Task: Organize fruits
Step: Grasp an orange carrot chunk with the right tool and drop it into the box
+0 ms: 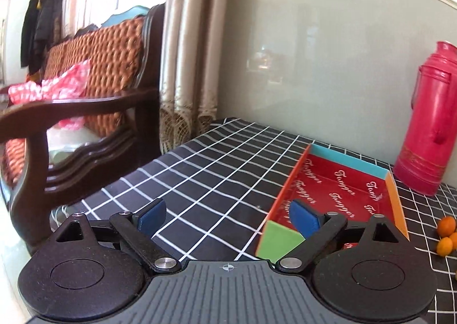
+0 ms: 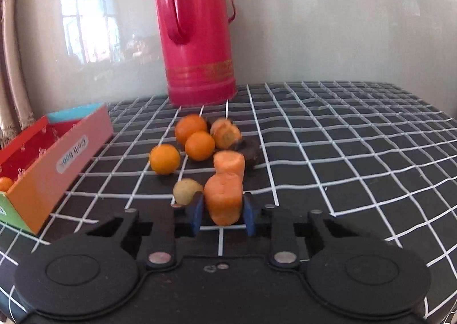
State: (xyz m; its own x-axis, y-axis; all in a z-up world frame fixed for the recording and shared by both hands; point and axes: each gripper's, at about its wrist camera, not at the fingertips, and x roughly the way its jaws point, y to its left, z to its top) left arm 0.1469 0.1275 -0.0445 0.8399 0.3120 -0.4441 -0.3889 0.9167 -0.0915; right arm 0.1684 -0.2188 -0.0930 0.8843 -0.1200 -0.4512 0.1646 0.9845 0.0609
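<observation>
The right gripper (image 2: 222, 211) is clamped on a carrot chunk (image 2: 223, 199) standing on the checked surface (image 2: 342, 152). At 12 o'clock of it lie another carrot piece (image 2: 229, 163) and 3 oranges (image 2: 195, 140); a pale fruit (image 2: 187, 190) sits at 9 o'clock. The left gripper (image 1: 228, 218) stands wide apart, empty, over the near end of the red box (image 1: 337, 187), its right pad inside. The pink thermos (image 2: 197, 32) stands behind.

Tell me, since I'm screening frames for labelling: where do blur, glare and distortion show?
Left wrist: sofa smeared, wall line bowed by the fisheye. Right wrist: window glare on the glossy wall; oranges and carrot piece slightly soft; tablecloth grid bulges.
</observation>
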